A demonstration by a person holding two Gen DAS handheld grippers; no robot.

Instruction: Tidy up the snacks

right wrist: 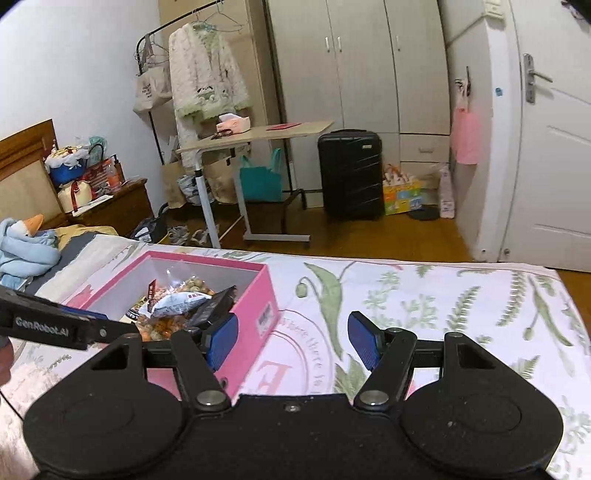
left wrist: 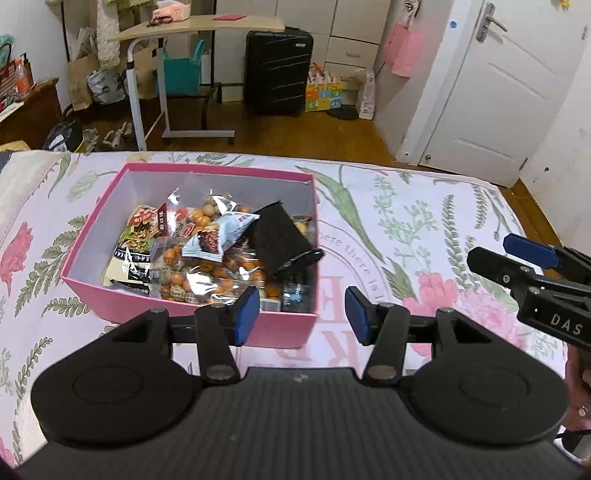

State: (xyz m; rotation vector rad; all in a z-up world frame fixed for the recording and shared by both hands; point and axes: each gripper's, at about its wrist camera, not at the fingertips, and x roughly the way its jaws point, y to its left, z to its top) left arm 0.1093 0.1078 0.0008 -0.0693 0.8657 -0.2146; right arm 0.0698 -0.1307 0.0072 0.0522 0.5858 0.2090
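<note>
Left wrist view: left gripper (left wrist: 302, 314), fingers wide and empty, hovers at the near right corner of the pink box (left wrist: 177, 314); snacks (left wrist: 207, 251) lie ahead-left inside.

Right wrist view: right gripper (right wrist: 293, 341), also wide and empty; box (right wrist: 258, 295) lies forward-left on the bedspread (right wrist: 443, 295).

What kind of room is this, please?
Most likely a bedroom: the pink snack box sits on a bed with a floral sheet, and a wardrobe and clothes rack stand behind.
</note>
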